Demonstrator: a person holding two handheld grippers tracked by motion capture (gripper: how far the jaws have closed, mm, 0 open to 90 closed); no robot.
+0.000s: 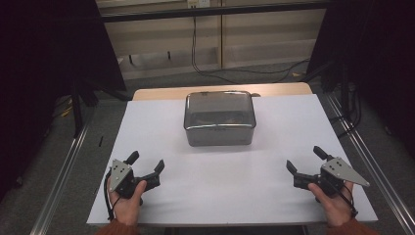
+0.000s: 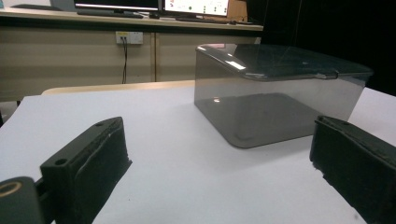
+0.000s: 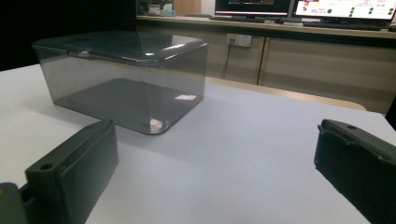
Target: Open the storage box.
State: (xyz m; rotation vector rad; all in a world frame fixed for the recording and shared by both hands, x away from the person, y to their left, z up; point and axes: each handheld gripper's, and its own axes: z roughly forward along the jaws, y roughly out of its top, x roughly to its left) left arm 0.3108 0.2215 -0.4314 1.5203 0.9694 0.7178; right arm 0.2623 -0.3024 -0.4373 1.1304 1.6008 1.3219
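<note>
A smoky see-through plastic box (image 1: 219, 119) with its lid on stands at the middle back of the white table top (image 1: 230, 186). The same box (image 2: 275, 88) lies ahead and to the right in the left gripper view, and ahead and to the left as the box (image 3: 123, 79) in the right gripper view. My left gripper (image 1: 146, 163) rests near the front left, held by a hand, jaws wide apart and empty. At the front right my right gripper (image 1: 304, 159) is likewise open, with nothing between its jaws. Both point toward the box from a distance.
The white sheet covers a wooden table (image 1: 161, 92) whose far edge shows behind the box. Metal rails (image 1: 63, 169) run along both sides on the floor. Cables (image 1: 230, 73) hang by the cabinet wall behind. Monitors (image 3: 345, 8) stand on a counter.
</note>
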